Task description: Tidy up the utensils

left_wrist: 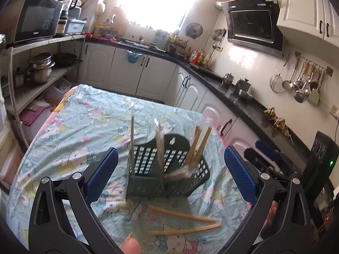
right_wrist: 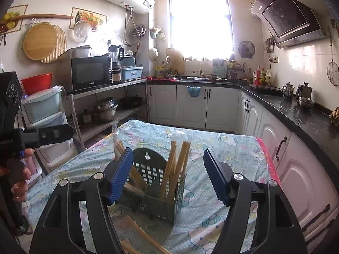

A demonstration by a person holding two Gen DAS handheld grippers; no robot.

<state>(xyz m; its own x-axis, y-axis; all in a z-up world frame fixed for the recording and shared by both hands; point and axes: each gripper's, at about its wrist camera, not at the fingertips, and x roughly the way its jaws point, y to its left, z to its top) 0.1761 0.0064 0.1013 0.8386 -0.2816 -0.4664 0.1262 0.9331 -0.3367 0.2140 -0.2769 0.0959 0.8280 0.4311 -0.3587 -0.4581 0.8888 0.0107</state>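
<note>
A dark green slotted utensil holder [left_wrist: 169, 175] stands on the table and also shows in the right wrist view [right_wrist: 163, 196]. Several wrapped wooden chopsticks [left_wrist: 197, 146] stand upright in its compartments, seen too in the right wrist view [right_wrist: 175, 165]. Two loose chopstick pairs [left_wrist: 186, 222] lie on the cloth in front of it; they also show in the right wrist view [right_wrist: 142, 230]. My left gripper [left_wrist: 171, 175] is open and empty, its blue pads either side of the holder. My right gripper [right_wrist: 167, 175] is open and empty, just above the holder.
The table wears a light blue cartoon cloth [left_wrist: 84, 122]. Dark counters and white cabinets [right_wrist: 275, 131] run along the right and back. A shelf with a microwave [right_wrist: 89, 74] and pots stands at the left. The other handheld gripper shows at the right [left_wrist: 275, 163].
</note>
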